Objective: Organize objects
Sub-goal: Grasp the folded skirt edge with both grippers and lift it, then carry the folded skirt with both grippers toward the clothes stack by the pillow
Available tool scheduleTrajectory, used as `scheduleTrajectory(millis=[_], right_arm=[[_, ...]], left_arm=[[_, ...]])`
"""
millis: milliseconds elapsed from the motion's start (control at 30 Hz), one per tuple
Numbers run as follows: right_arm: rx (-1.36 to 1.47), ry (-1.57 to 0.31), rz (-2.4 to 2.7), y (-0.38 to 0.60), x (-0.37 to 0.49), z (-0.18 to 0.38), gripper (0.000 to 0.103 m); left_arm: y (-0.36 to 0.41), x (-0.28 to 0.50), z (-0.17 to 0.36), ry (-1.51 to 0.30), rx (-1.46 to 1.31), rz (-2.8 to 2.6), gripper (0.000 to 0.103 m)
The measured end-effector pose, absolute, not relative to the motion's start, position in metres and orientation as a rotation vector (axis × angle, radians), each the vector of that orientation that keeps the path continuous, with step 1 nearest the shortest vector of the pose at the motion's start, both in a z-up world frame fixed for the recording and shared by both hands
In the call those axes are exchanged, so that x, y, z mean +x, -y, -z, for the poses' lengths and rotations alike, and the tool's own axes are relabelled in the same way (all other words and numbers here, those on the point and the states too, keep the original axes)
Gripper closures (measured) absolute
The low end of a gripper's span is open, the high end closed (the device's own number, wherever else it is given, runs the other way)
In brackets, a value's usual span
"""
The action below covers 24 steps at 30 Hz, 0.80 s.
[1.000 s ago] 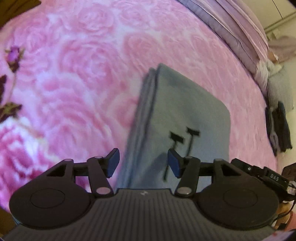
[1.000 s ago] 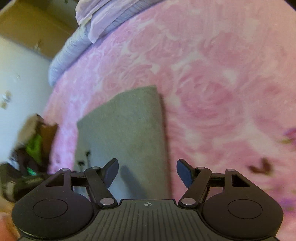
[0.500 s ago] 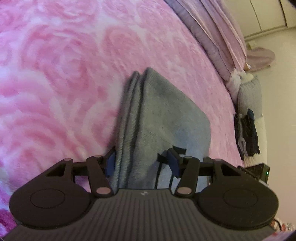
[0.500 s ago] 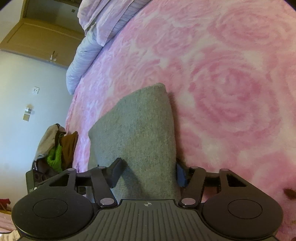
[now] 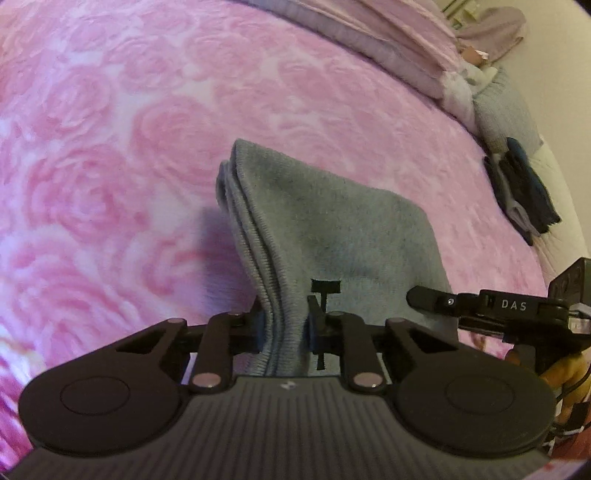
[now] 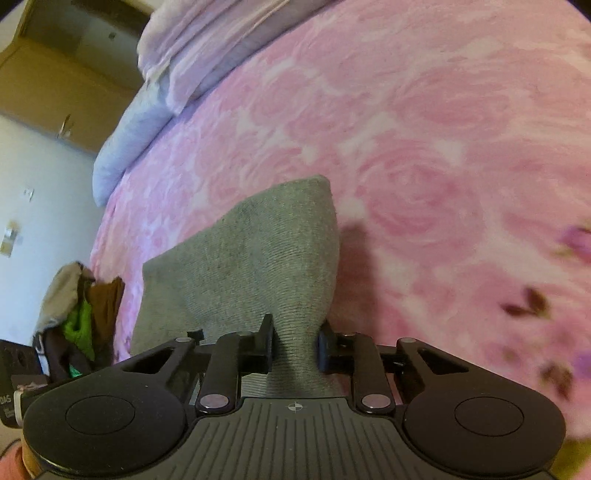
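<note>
A folded grey cloth (image 5: 325, 229) hangs above the pink rose-patterned bedspread (image 5: 110, 147). My left gripper (image 5: 284, 328) is shut on its near left corner, where the layered edges show. My right gripper (image 6: 295, 345) is shut on the near right corner of the same grey cloth (image 6: 266, 258). The cloth is lifted at the near end; its far end droops toward the bed. The right gripper's arm (image 5: 480, 306) shows at the right of the left wrist view.
Lilac pillows and bedding (image 5: 388, 33) lie at the head of the bed. A dark pile of folded clothes (image 5: 524, 192) sits at the bed's right edge. A heap of clothes (image 6: 77, 310) stands beyond the left bed edge. The bedspread (image 6: 443, 147) spreads all around.
Both grippers moved onto the cloth's near corners and closed on them. The cloth lay flat a second ago; its near end is now raised off the bed.
</note>
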State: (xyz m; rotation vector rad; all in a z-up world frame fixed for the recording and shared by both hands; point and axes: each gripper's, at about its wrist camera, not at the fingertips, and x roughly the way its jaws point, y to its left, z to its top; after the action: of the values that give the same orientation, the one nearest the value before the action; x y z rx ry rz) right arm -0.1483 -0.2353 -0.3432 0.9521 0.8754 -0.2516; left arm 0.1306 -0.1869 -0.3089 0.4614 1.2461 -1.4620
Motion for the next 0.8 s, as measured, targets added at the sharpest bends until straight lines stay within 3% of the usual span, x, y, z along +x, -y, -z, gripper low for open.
scheduleTrajectory(millis=[200,500,800], right_arm=[[0.953,-0.837,0.343,0.243,-0.178,0.315,0.085],[1.034,-0.734,0.416,0.291,-0.207,0.247,0.085],[1.021,-0.626,0.52,0.44,-0.291,0.195,0.085]], left_arm=[[0.189,0.112,0.301,-1.278,0.454,1.533,0.087],[0.243,0.067,0.223,-1.247,0.5,1.631,0.087],[0.335,-0.107,0.176,-1.163,0.519,1.78,0.087]])
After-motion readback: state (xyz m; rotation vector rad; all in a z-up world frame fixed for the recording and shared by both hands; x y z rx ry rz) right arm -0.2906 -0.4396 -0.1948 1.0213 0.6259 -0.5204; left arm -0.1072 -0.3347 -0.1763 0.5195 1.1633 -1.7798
